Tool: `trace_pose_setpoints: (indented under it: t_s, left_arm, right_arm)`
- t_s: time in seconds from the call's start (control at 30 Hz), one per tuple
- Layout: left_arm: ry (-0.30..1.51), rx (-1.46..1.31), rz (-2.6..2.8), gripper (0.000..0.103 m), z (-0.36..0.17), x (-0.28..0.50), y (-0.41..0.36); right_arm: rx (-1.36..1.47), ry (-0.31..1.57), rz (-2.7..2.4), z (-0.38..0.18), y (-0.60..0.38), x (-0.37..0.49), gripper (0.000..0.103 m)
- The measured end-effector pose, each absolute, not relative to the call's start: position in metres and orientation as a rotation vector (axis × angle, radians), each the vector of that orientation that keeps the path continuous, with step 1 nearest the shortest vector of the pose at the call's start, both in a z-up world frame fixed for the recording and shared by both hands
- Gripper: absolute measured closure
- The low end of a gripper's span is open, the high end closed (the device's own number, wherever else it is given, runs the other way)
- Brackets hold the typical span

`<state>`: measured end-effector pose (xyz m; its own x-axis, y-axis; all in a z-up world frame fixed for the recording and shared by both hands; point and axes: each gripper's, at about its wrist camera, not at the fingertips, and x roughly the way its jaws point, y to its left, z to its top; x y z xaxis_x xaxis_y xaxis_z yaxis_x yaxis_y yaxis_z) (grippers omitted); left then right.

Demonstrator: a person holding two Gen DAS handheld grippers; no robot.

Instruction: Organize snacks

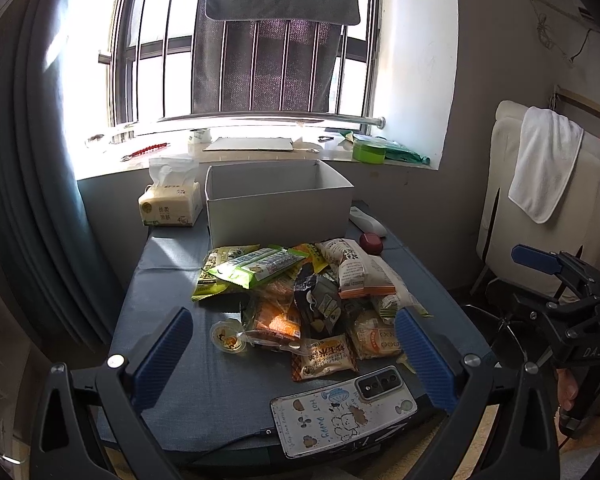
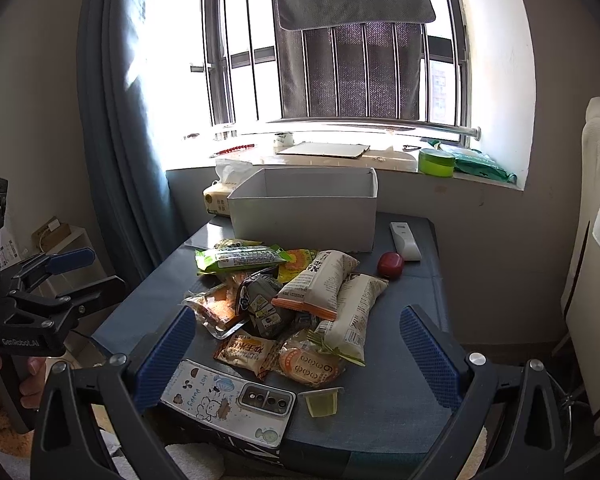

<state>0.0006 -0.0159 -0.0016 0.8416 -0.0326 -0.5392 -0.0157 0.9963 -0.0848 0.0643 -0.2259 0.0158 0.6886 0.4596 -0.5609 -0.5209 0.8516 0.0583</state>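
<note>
A pile of snack packets [image 1: 300,292] [image 2: 296,304] lies on the blue-covered table [image 1: 168,280] [image 2: 380,408]. An open grey box [image 1: 278,204] [image 2: 304,212] stands behind the pile, near the window. A green packet [image 1: 256,266] [image 2: 240,258] tops the pile's far left, white packets [image 1: 364,268] [image 2: 336,292] its right. A small jelly cup [image 1: 228,336] lies at its near left; another jelly cup [image 2: 322,400] lies in front. My left gripper [image 1: 296,356] and right gripper [image 2: 298,356] are open and empty, held above the table's near edge. Each shows in the other's view, the right gripper [image 1: 548,280] and the left gripper [image 2: 80,272].
A phone [image 1: 344,412] [image 2: 228,404] with a cable lies at the near edge. A tissue pack [image 1: 170,204] [image 2: 218,198] stands left of the box. A white remote [image 1: 366,220] [image 2: 405,240] and a red round object [image 1: 371,242] [image 2: 391,265] lie to the right. A curtain hangs left; a towel-draped chair [image 1: 540,168] stands right.
</note>
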Motion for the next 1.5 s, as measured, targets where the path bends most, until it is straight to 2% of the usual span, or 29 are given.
trace_pose_setpoints:
  t_s: [1.5]
  left_arm:
    - [0.569,-0.087,-0.010,0.000,-0.0009,0.0014,-0.0180]
  right_arm:
    - [-0.105,0.592,0.568,0.0152,-0.2236,0.0612,0.000]
